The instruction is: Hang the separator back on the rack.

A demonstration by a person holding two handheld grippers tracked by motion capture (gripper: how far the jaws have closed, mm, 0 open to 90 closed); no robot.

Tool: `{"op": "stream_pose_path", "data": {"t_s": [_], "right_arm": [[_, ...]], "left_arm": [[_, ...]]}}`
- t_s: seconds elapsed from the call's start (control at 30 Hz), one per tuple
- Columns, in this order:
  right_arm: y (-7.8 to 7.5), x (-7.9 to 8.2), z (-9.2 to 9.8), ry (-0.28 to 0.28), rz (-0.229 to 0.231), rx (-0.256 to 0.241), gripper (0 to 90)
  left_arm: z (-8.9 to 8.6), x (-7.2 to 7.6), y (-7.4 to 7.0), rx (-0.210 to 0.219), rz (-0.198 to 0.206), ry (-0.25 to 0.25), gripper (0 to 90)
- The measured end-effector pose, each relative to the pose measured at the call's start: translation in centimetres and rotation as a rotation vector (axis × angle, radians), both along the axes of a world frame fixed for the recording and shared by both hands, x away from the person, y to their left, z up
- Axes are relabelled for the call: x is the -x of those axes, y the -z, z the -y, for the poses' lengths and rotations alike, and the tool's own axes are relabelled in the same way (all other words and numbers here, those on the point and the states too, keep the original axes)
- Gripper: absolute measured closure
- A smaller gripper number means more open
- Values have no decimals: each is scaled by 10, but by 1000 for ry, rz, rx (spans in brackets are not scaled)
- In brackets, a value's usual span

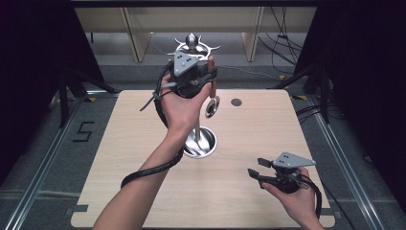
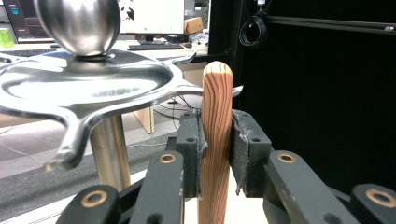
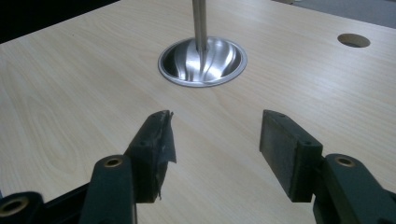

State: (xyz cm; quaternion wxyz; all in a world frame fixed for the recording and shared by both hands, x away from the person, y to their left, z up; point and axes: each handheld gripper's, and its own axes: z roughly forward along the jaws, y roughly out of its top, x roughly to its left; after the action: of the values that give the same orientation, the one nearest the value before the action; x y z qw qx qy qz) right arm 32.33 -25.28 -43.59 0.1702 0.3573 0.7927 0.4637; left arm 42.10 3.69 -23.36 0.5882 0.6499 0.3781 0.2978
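A steel stand rises from a round dish base [image 1: 200,142] on the table, topped by a hooked disc [image 2: 84,84] and a ball [image 1: 191,40]. My left gripper [image 1: 208,76] is held high beside that top, shut on the wooden handle [image 2: 217,93] of a utensil. The handle stands upright between the pads, just right of a hook tip. The utensil's metal head [image 1: 212,106] hangs below the hand. My right gripper [image 1: 256,167] sits low over the table's front right, open with nothing between its jaws, facing the dish base [image 3: 202,58] and pole [image 3: 200,23].
The light wooden table [image 1: 134,158] has a round cable hole [image 1: 236,102] at its back right, also the hole [image 3: 353,40] in the right gripper view. Black curtains and frame legs flank the table. A cable trails along the left forearm.
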Motion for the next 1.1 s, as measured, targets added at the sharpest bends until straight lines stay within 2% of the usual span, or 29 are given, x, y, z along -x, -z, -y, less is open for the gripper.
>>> {"op": "stream_pose_path", "data": {"t_s": [0.2, 0.27, 0.53, 0.6, 0.7, 0.8, 0.83, 0.87, 0.9, 0.93, 1.0, 1.07, 1.1], "right_arm": [[0, 0, 0, -7, 7, 4, 444], [0, 0, 0, -9, 4, 2, 444], [1, 1, -1, -1, -5, 3, 443], [0, 2, -1, 0, -16, -3, 443], [1, 0, 0, -7, 8, 8, 443], [1, 1, -1, 0, -8, -9, 442], [1, 2, -1, 1, -14, -5, 443], [1, 3, -2, 4, -31, -10, 443], [1, 2, -1, 3, -8, 0, 442], [1, 2, -1, 3, -5, 0, 442], [0, 2, -1, 0, -4, 0, 442], [0, 3, -1, 10, -27, -10, 442], [1, 1, 0, 8, -4, -3, 441]], "left_arm": [[-2, -3, 2, 1, 0, -7, 735], [-2, -3, 3, 13, -3, -10, 728], [-5, 5, 7, 6, 22, -20, 585], [-7, 9, 11, 1, 22, -16, 562], [-10, 16, 15, -5, 26, -9, 526], [-15, 25, 21, -17, 30, -5, 501], [-18, 29, 23, -42, 29, -9, 496], [-17, 33, 25, -15, 13, -9, 489], [-20, 37, 28, -29, 20, -3, 484], [-21, 40, 29, -33, 22, 0, 482], [-25, 47, 35, -52, 28, 9, 476], [-30, 52, 40, -63, 29, 13, 470], [-32, 54, 42, -61, 28, 14, 467]]}}
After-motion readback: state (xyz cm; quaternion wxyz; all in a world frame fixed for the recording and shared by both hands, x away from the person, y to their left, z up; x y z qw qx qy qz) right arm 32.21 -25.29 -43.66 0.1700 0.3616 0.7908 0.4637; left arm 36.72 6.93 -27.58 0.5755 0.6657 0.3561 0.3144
